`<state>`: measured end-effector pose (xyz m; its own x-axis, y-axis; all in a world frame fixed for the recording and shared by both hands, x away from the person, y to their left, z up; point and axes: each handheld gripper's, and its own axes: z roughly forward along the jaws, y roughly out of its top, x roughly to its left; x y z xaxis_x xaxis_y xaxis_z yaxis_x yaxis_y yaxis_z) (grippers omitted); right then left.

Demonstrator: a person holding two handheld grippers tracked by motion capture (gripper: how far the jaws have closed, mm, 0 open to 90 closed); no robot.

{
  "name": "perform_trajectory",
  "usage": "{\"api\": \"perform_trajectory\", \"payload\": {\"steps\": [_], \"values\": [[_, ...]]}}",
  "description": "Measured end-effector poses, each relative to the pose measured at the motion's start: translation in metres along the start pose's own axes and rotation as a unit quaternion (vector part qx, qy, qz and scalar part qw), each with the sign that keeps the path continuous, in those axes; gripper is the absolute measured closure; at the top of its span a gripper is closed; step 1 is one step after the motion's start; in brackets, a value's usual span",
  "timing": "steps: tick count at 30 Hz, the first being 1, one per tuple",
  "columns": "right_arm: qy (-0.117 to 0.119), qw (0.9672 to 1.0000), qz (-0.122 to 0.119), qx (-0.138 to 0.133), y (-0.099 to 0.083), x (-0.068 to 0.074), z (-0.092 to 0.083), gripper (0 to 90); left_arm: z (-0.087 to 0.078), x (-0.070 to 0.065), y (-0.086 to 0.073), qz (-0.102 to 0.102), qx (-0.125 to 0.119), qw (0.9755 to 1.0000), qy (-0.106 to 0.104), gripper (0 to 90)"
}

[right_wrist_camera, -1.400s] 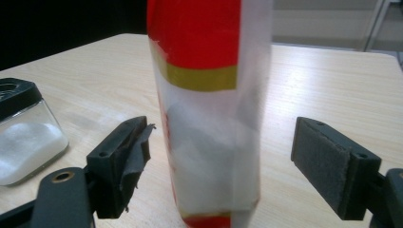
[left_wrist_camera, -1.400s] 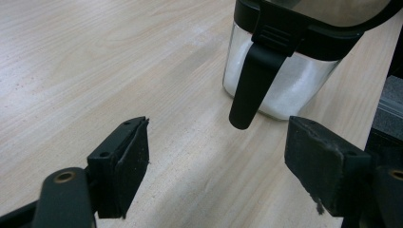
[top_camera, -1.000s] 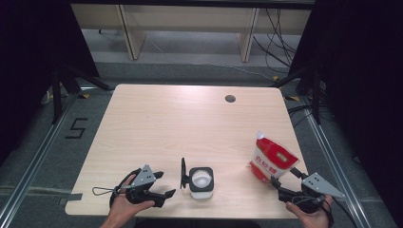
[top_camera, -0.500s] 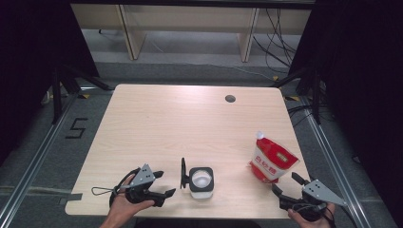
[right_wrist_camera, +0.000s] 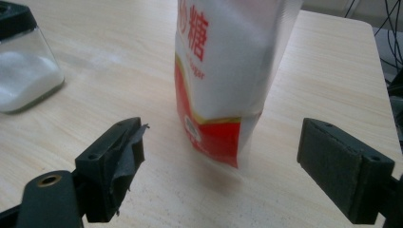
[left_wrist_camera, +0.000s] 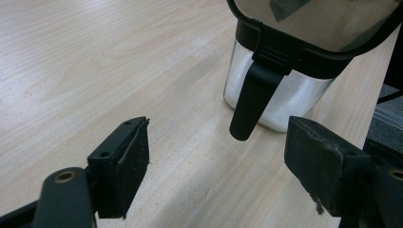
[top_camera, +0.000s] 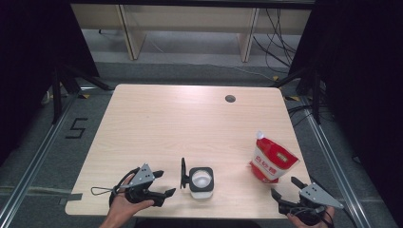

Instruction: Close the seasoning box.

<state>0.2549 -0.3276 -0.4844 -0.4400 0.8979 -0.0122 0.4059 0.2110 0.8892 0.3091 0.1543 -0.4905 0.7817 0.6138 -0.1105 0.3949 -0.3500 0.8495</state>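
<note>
since a second ago the right gripper [top_camera: 292, 189] has pulled back from the sugar bag [top_camera: 272, 160] toward the near right corner of the table, so it no longer touches the bag; the left gripper and the jar look unchanged.

biggest thing is the light wooden table [top_camera: 190, 123], with a small dark round hole [top_camera: 230, 99] near its far edge. next down, the red and white sugar bag stands upright on the right side, leaning a bit, its cut top open. in the right gripper view the bag [right_wrist_camera: 228, 71] sits ahead between the two jaws, apart from both.

the glass jar [top_camera: 201, 181] with white sugar inside sits near the front edge, its black lid [top_camera: 183, 172] flipped up on its left side. in the left gripper view the jar [left_wrist_camera: 280, 90] is just ahead, off to one side.

the left gripper [top_camera: 161, 183] rests near the jar's left, jaws spread wide, holding nothing. right gripper's jaws are wide apart too, empty.
</note>
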Motion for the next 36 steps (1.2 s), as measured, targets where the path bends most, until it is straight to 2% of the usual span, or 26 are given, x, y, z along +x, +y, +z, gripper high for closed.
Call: {"api": "perform_trajectory", "payload": {"steps": [1, 2, 3, 4, 5, 6, 7, 8, 9, 11, 12, 13, 16, 17, 18, 19, 22, 24, 25, 26, 28, 35, 36], "values": [[0.003, 0.9999, 0.009, 0.004, 0.000, 0.002, -0.001, 16.6, 0.000, 0.000, 0.000, 0.003, 0.000, 1.0000, 0.001, 22.8], [0.003, 1.0000, -0.007, -0.001, 0.000, 0.000, 0.000, 16.6, 0.000, 0.000, 0.000, -0.003, -0.004, 1.0000, -0.002, 23.2], [0.005, 0.9999, -0.014, -0.003, 0.000, -0.001, 0.000, 16.5, -0.002, 0.000, 0.001, 0.006, -0.001, 1.0000, 0.002, 24.5], [0.006, 0.9999, -0.015, -0.003, 0.000, -0.001, -0.001, 16.5, -0.003, 0.000, 0.002, 0.005, -0.001, 1.0000, 0.001, 26.0], [0.002, 1.0000, 0.001, 0.002, -0.001, 0.003, -0.002, 16.5, -0.002, 0.000, 0.002, 0.006, -0.010, 0.9999, 0.000, 28.2], [0.000, 1.0000, 0.001, 0.004, -0.001, 0.003, -0.002, 16.5, -0.004, 0.000, 0.003, 0.013, 0.003, 0.9999, 0.004, 31.1], [0.003, 0.9999, -0.014, -0.002, -0.001, 0.001, -0.001, 16.5, -0.004, -0.001, 0.003, 0.012, -0.001, 0.9999, 0.002, 35.8], [0.003, 0.9999, -0.016, -0.001, -0.001, 0.001, -0.001, 16.5, -0.006, -0.001, 0.004, 0.018, -0.001, 0.9998, 0.003, 40.2], [0.005, 1.0000, -0.008, -0.001, -0.001, 0.003, -0.002, 16.5, -0.005, -0.003, 0.004, 0.016, -0.008, 0.9998, 0.003, 45.2], [0.005, 0.9999, -0.012, 0.001, -0.001, 0.003, -0.001, 16.5, -0.007, -0.005, 0.007, 0.031, 0.000, 0.9995, 0.004, 54.5], [0.004, 0.9999, -0.014, -0.001, -0.001, 0.003, -0.001, 16.6, -0.008, -0.005, 0.008, 0.047, -0.001, 0.9989, 0.007, 58.1], [0.006, 0.9999, -0.015, 0.001, -0.001, 0.002, 0.000, 16.6, -0.008, -0.008, 0.009, 0.041, -0.003, 0.9991, 0.006, 61.8], [0.008, 0.9998, -0.020, 0.003, -0.001, 0.002, 0.000, 16.6, -0.012, -0.010, 0.016, 0.055, -0.015, 0.9983, 0.011, 73.0], [0.007, 0.9999, 0.003, 0.007, -0.001, 0.006, -0.002, 16.6, -0.013, -0.010, 0.017, 0.053, -0.015, 0.9984, 0.011, 76.2], [0.007, 0.9999, -0.014, 0.000, -0.001, 0.004, -0.001, 16.6, -0.015, -0.010, 0.020, 0.061, -0.016, 0.9980, 0.011, 78.4], [0.012, 0.9999, -0.006, 0.005, -0.001, 0.005, -0.001, 16.7, -0.017, -0.010, 0.024, 0.061, -0.020, 0.9979, 0.012, 80.0], [0.013, 0.9999, -0.005, 0.006, -0.001, 0.005, -0.001, 16.6, -0.017, -0.012, 0.030, 0.060, -0.025, 0.9978, 0.010, 83.6], [0.008, 0.9999, -0.009, 0.006, -0.001, 0.005, -0.001, 16.6, -0.017, -0.013, 0.033, 0.068, -0.026, 0.9973, 0.009, 85.3], [0.008, 0.9999, -0.010, 0.006, -0.001, 0.005, -0.001, 16.7, -0.017, -0.014, 0.034, 0.063, -0.028, 0.9976, 0.006, 86.0], [0.008, 0.9999, -0.010, 0.006, -0.001, 0.005, -0.001, 16.7, -0.018, -0.014, 0.036, 0.075, -0.025, 0.9969, 0.006, 86.5], [0.010, 0.9999, -0.007, 0.005, -0.001, 0.005, -0.001, 16.7, -0.017, -0.015, 0.039, 0.070, -0.027, 0.9972, 0.006, 87.5], [0.011, 0.9999, -0.011, 0.003, -0.002, 0.005, 0.000, 16.8, -0.014, -0.019, 0.047, 0.077, -0.033, 0.9964, -0.006, 89.1], [0.011, 0.9999, -0.011, 0.003, -0.002, 0.005, 0.000, 16.8, -0.014, -0.021, 0.047, 0.070, -0.035, 0.9969, -0.008, 89.1]]}}
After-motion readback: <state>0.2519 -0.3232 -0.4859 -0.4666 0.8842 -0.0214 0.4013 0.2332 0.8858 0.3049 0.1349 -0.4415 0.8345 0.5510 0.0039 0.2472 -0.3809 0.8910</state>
